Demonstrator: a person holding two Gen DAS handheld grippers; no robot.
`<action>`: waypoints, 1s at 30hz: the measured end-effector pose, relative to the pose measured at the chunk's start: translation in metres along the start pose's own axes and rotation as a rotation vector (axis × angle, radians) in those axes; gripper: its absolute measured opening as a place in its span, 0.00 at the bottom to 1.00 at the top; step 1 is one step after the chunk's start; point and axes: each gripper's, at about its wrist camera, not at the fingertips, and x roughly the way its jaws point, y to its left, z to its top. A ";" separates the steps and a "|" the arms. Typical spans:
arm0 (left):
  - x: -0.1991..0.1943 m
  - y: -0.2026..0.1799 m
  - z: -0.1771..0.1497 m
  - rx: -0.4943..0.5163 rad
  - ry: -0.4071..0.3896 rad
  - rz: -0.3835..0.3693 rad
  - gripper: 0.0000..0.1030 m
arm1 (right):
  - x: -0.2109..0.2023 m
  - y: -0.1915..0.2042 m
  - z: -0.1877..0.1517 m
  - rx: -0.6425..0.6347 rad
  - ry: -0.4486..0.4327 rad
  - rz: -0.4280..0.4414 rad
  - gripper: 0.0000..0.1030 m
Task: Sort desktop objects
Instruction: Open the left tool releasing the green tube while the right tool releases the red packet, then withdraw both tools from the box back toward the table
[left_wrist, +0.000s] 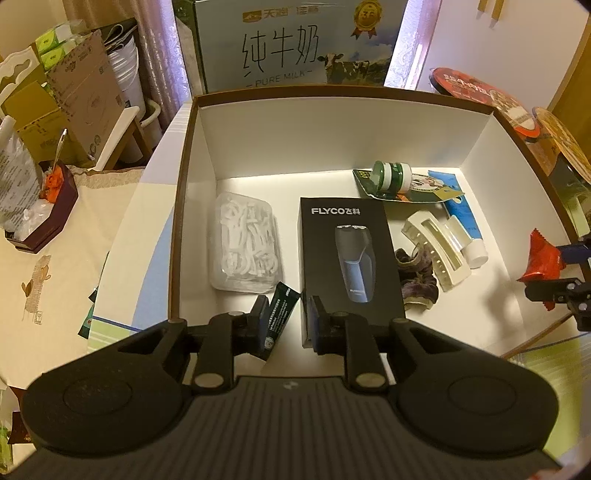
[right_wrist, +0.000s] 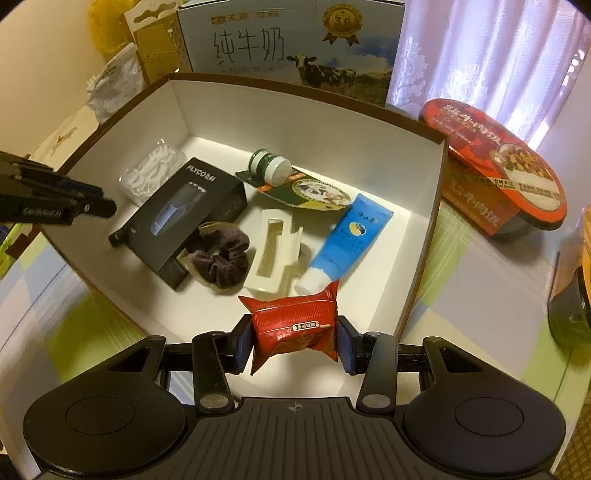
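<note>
**Red snack packet over the box, green sachet slipping loose on the left**

Red foil first: my right hand-held gripper (right_wrist: 294, 339) is clamped on a red snack packet (right_wrist: 295, 326), pads pressing both short ends, so the packet's long axis runs across the jaws. It hangs just inside the near wall of the white box (right_wrist: 424, 206), w/ bare floor directly below and the blue tube (right_wrist: 347, 240) and cream hair clip (right_wrist: 273, 251) just beyond. I judge the drop needs only a release, maybe a small nudge fwd.

Left hand-held gripper (left_wrist: 286, 319) stands narrow. A dark green sachet (left_wrist: 279, 314) sits between the fingers, leaning on the left pad; the right pad looks clear of it, so I read it as let go, not gripped. Its long axis points away from me, tilted right, toward the black shaver box (left_wrist: 349, 266). The clear floss-pick case (left_wrist: 245, 245) lies just left of that.

Further out in the box: the green-capped bottle (right_wrist: 269, 166), a dark scrunchie (right_wrist: 219, 258). Behind stands a milk carton (right_wrist: 291, 40); a red meal bowl (right_wrist: 495, 162) rests on the tabletop (right_wrist: 480, 295), right of the box. Right side is nearer to finishing its drop.
</note>
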 end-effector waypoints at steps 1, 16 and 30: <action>0.000 -0.001 0.000 0.004 0.004 -0.005 0.27 | 0.001 -0.001 0.001 0.001 0.003 0.009 0.49; -0.005 -0.013 0.000 0.083 0.035 0.005 0.82 | -0.003 0.003 0.007 0.008 -0.011 0.054 0.86; -0.021 -0.020 0.000 0.085 0.014 0.028 0.93 | -0.023 0.006 -0.001 0.041 -0.066 0.046 0.98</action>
